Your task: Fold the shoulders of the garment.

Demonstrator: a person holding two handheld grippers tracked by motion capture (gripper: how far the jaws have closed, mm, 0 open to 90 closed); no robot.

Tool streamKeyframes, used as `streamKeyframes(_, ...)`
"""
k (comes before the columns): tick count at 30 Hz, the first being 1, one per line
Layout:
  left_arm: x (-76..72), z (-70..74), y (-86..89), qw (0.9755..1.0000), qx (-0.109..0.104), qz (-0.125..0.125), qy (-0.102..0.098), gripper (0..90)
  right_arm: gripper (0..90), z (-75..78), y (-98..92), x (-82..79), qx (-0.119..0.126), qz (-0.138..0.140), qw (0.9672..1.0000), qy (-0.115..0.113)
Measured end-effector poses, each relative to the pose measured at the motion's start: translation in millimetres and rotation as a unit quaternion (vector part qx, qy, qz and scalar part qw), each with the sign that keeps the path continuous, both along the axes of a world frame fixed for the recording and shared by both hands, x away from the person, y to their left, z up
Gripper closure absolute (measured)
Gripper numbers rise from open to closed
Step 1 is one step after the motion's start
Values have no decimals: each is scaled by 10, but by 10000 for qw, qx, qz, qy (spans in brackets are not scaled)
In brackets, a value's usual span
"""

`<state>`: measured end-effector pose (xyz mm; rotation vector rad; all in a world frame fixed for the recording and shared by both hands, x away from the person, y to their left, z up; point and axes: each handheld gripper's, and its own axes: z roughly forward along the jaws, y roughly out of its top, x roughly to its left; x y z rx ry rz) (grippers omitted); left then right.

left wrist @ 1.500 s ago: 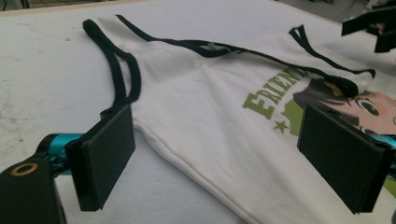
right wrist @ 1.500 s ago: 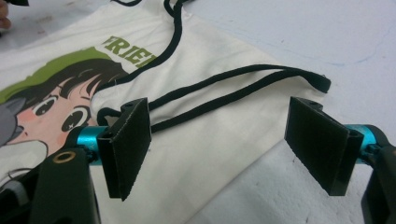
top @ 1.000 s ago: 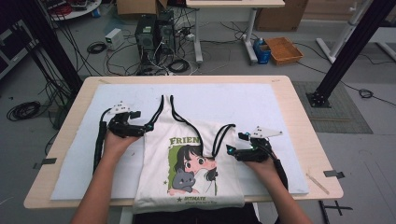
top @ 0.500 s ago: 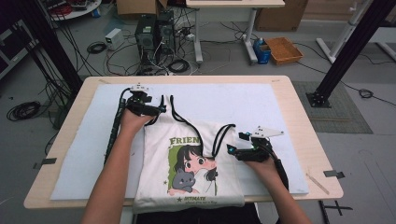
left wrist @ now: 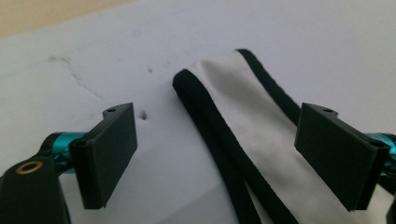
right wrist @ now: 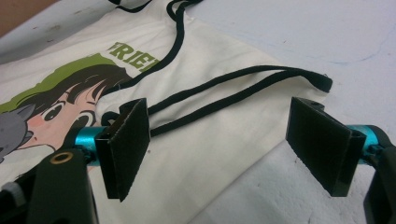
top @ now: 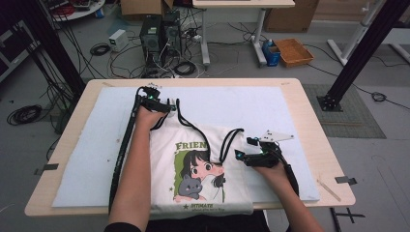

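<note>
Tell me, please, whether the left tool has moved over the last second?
Yes. The left tool has travelled away from the person toward the table's far edge, reaching the garment's strap.

place: lab – computer towers (top: 159, 34) and cables (top: 104, 48) on floor | black frame struts (top: 358, 50) – workbench (top: 309, 104)

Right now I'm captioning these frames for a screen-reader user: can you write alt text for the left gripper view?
The left hand-held gripper is open, its two black jaws either side of a black-edged cream strap of a garment. The strap lies flat on a white mat. A strip of the wooden table shows at top left.
</note>
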<state>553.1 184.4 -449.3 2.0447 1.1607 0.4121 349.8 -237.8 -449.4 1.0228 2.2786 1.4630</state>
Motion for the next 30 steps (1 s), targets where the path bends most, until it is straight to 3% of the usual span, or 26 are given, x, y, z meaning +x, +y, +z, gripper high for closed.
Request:
streamKeyframes(1, -9, 5, -34, 9997, 224, 3, -51, 174, 221, 0, 0, 0, 0, 4, 10000, 0)
streamKeyframes(2, -21, 16, -58, 9995, 309, -19, -80, 197, 221, 0, 0, 0, -3, 6, 10000, -1)
streamKeyframes(3, -42, 33, -67, 9995, 288, -119, -97, 248, 221, -1, 1, 0, -16, 9, 10000, -5)
streamKeyframes(7, -130, 49, -158, 9982, 349, -415, -247, 605, 222, -1, 8, 1, -35, 28, 10000, 8)
streamKeyframes(11, -172, 53, -205, 9976, 345, -533, -274, 800, 222, 0, 11, -6, -59, 24, 10000, -19)
streamKeyframes(16, -241, 108, -227, 9946, 532, -718, -527, 838, 222, -1, 6, 1, -33, 20, 10000, -9)
streamKeyframes(18, -293, 167, -204, 9945, 387, -781, -577, 839, 222, -2, 5, 1, -29, 19, 10000, -10)
streamKeyframes(24, -617, 363, -104, 9919, 239, -829, -934, 838, 222, 0, 5, -6, -30, 13, 10000, -30)
streamKeyframes(25, -617, 363, -104, 9919, 239, -829, -934, 837, 222, 1, 6, -8, -32, 6, 10000, -37)
streamKeyframes(26, -764, 417, -68, 9903, 147, -837, -1100, 837, 222, 0, 6, -8, -34, 7, 10000, -41)
streamKeyframes(30, -1090, 455, -65, 9866, -12, -992, -1292, 836, 222, -1, 3, -5, -18, 17, 10000, -39)
